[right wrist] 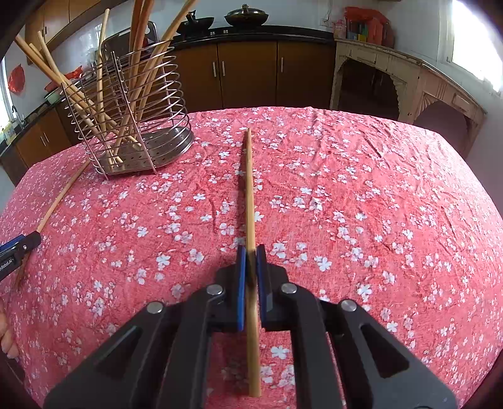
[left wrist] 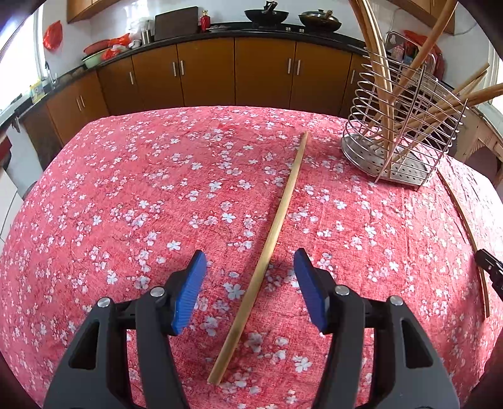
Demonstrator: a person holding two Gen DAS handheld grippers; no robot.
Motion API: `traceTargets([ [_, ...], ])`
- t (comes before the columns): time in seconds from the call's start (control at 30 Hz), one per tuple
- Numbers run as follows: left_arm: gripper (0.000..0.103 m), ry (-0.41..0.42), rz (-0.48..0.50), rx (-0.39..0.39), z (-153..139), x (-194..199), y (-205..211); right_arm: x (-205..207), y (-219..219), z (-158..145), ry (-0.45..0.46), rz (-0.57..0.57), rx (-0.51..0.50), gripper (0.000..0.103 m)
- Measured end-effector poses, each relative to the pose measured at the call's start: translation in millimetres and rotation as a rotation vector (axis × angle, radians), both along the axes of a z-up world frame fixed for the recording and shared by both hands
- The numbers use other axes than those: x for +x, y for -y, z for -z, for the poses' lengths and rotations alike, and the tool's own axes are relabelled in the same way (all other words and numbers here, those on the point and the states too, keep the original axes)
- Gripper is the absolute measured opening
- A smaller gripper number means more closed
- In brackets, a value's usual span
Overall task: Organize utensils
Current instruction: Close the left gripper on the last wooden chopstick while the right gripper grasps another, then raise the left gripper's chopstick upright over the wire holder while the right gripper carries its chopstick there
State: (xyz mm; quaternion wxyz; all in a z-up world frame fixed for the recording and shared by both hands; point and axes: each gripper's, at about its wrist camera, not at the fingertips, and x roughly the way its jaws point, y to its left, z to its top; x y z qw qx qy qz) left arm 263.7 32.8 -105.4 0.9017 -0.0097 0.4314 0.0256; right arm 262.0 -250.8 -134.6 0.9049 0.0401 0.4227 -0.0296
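A wooden chopstick (left wrist: 276, 220) lies on the red floral tablecloth (left wrist: 141, 188), running between the blue pads of my open left gripper (left wrist: 250, 267), which hovers over its near end. My right gripper (right wrist: 251, 251) is shut on a second wooden chopstick (right wrist: 250, 188) that points away along the cloth. That second chopstick also shows at the right edge of the left wrist view (left wrist: 465, 226), with the right gripper's tip (left wrist: 489, 267) on it. A wire metal utensil holder (left wrist: 399, 135) with several chopsticks stands at the far right; it also shows in the right wrist view (right wrist: 132, 126).
The first chopstick (right wrist: 59, 201) and the left gripper's tip (right wrist: 19, 248) show at the left of the right wrist view. Brown kitchen cabinets (left wrist: 204, 72) and a dark counter with woks (left wrist: 267, 15) stand behind the table. A pale wooden sideboard (right wrist: 408, 81) is at the back right.
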Motion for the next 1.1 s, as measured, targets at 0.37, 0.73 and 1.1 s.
traceTargets([
  [0.37, 0.041, -0.027, 0.174, 0.046, -4.1, -10.7, 4.1, 2.2, -1.5, -0.5, -0.003, -0.012, -0.014, 0.008],
  [0.73, 0.007, 0.002, 0.208, 0.078, -6.1, -23.0, 12.7, -4.7, -1.4, -1.7, -0.002, -0.027, -0.011, 0.008],
  [1.1, 0.007, 0.003, 0.188, 0.029, -10.0, -25.9, 8.0, -9.3, 3.3, -3.3, 0.005, -0.029, 0.024, 0.008],
])
